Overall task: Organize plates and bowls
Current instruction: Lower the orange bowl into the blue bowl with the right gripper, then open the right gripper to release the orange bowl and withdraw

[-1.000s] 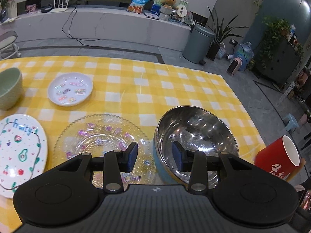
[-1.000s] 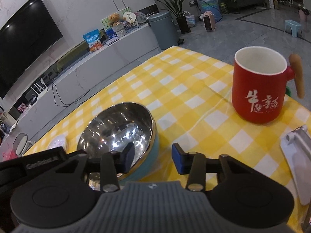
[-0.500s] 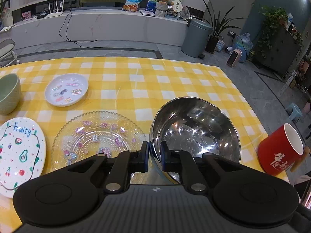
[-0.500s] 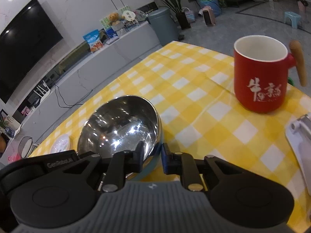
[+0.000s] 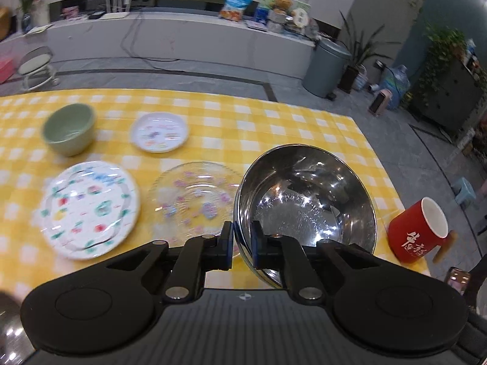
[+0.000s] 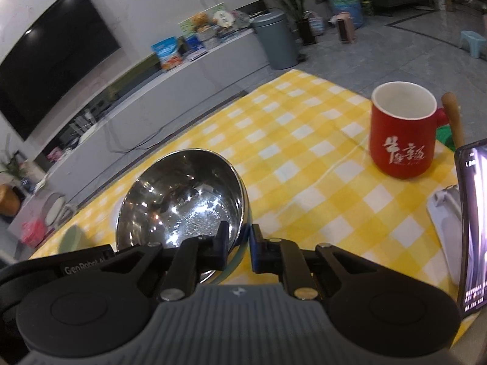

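Note:
A steel bowl (image 5: 307,200) with a pale blue outside is held off the yellow checked tablecloth (image 5: 243,121). My left gripper (image 5: 242,243) is shut on its near left rim. My right gripper (image 6: 239,248) is shut on its near right rim, and the bowl (image 6: 182,200) shows tilted there. To the left lie a clear glass plate (image 5: 194,200), a white fruit-pattern plate (image 5: 88,210), a small white plate (image 5: 159,132) and a green bowl (image 5: 68,129).
A red mug (image 5: 418,232) with a wooden handle stands at the right, also in the right wrist view (image 6: 401,133). A phone on a white stand (image 6: 471,228) is at the table's right edge. The floor drops off beyond the table's far edge.
Both grippers closed from open onto the steel bowl's rim. The bowl has since risen and the left view has pulled back, so the green bowl and plates show farther off.

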